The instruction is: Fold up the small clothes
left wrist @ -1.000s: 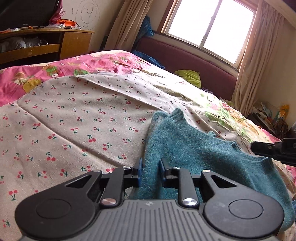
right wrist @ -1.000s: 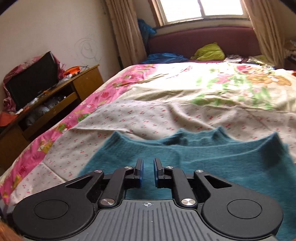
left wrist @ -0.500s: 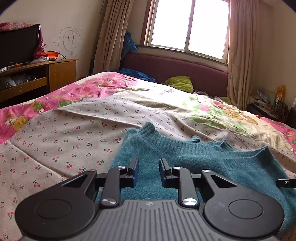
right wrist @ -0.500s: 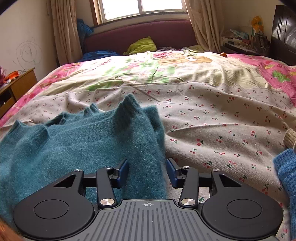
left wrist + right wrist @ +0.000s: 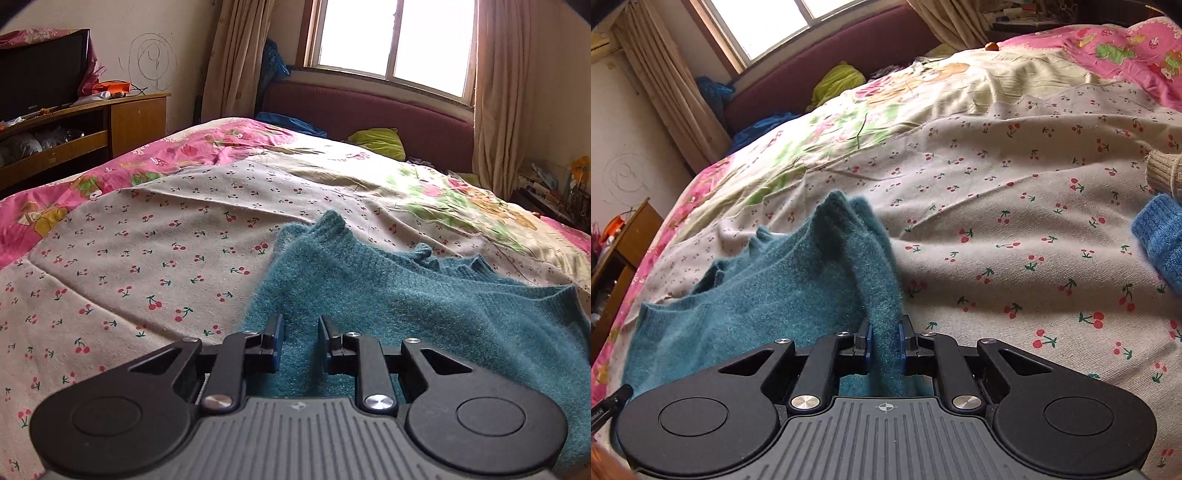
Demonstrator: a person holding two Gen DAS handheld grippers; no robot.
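Both tools gripped the teal sweater (image 5: 406, 295) on the bed (image 5: 147, 258): the left tool (image 5: 300, 341) held its edge, while the right tool (image 5: 885, 345) had just been closing on a raised fold.

The bed (image 5: 155, 258) wears a cherry-print cover with pink floral borders. A teal sweater (image 5: 406, 295) lies rumpled on it; a blue knit (image 5: 1161, 236) and beige cuff (image 5: 1163, 171) sit well apart.
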